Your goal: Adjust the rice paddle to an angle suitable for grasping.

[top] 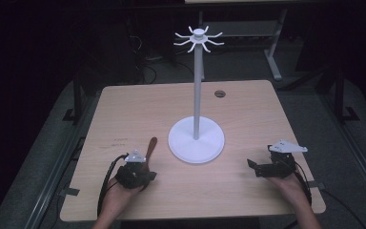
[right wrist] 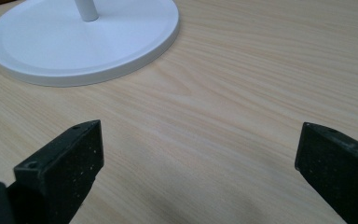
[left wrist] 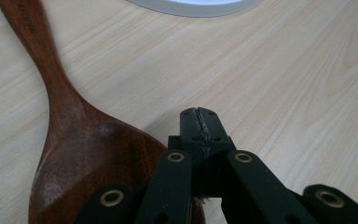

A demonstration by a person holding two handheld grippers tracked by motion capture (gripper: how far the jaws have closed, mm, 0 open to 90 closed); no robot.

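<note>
The left gripper [left wrist: 199, 112] is clenched with its jaws pressed together and nothing between them. It sits just beside the bowl of the wooden spoon [left wrist: 81, 154], which lies flat on the table [top: 248, 119], handle pointing away from the person toward the left of the white stand [top: 196, 139]. The right gripper [right wrist: 198, 154] rests near the table's right front edge, jaws spread wide over bare wood.
</note>
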